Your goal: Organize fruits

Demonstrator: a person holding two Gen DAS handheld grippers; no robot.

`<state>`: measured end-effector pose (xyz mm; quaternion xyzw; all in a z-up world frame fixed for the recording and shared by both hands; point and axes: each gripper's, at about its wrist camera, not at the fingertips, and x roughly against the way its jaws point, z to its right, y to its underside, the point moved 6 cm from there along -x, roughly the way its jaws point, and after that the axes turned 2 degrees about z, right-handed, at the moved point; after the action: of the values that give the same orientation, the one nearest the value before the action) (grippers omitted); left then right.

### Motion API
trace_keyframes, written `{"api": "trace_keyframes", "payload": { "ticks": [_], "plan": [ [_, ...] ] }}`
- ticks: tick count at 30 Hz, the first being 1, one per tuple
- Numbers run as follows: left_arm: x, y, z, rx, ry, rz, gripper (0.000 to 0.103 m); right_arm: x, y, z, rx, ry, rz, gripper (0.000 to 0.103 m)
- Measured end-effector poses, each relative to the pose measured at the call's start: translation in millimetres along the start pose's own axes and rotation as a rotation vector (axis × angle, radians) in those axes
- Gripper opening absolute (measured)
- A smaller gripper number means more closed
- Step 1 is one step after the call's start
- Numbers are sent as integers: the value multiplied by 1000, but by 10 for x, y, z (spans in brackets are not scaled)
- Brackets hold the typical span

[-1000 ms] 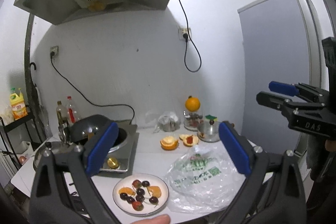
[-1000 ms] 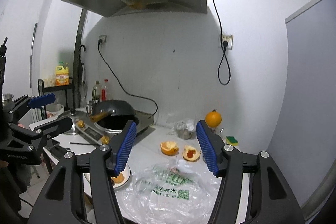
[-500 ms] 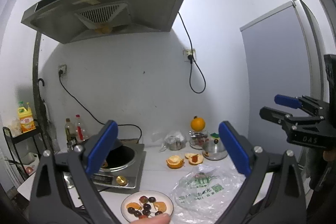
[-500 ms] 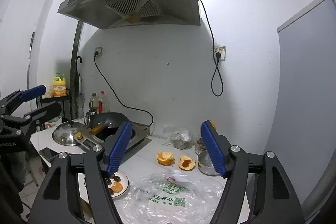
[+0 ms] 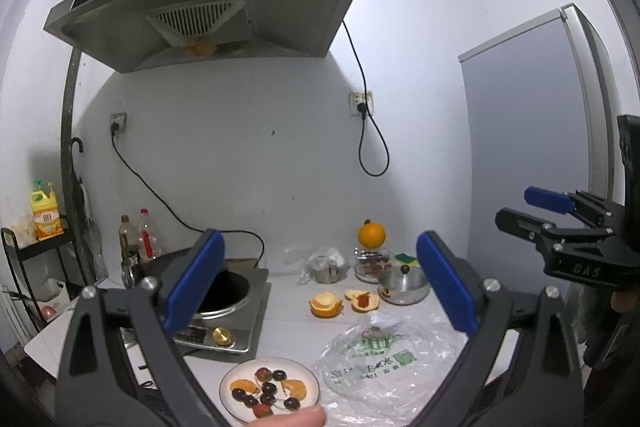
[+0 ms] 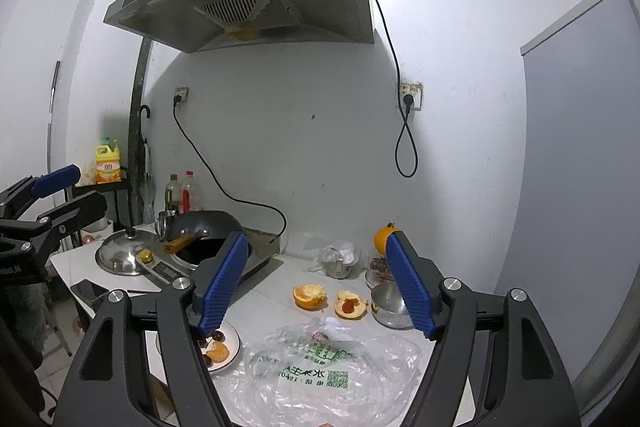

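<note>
On the counter (image 5: 288,331) in front of you, the plate (image 5: 269,387) of fruit lies nearest, the plastic bag (image 5: 384,359) just right of it, the stove (image 5: 224,311) behind-left, and the orange halves (image 5: 326,305) behind the bag.

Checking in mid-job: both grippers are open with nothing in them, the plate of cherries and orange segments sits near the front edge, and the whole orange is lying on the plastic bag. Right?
Not quite. The whole orange is not on the plastic bag; it sits atop a glass jar at the back wall, as the left wrist view shows. The rest holds: left gripper and right gripper open and empty, plate near the front edge.
</note>
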<state>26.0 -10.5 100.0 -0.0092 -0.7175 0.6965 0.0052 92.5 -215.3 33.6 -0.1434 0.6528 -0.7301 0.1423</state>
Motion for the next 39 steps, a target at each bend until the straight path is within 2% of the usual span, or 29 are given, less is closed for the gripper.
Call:
{"api": "trace_keyframes", "payload": {
  "ticks": [39],
  "plan": [
    [-108, 127, -46, 23, 31, -31, 98, -52, 67, 15, -6, 4, -23, 75]
  ]
}}
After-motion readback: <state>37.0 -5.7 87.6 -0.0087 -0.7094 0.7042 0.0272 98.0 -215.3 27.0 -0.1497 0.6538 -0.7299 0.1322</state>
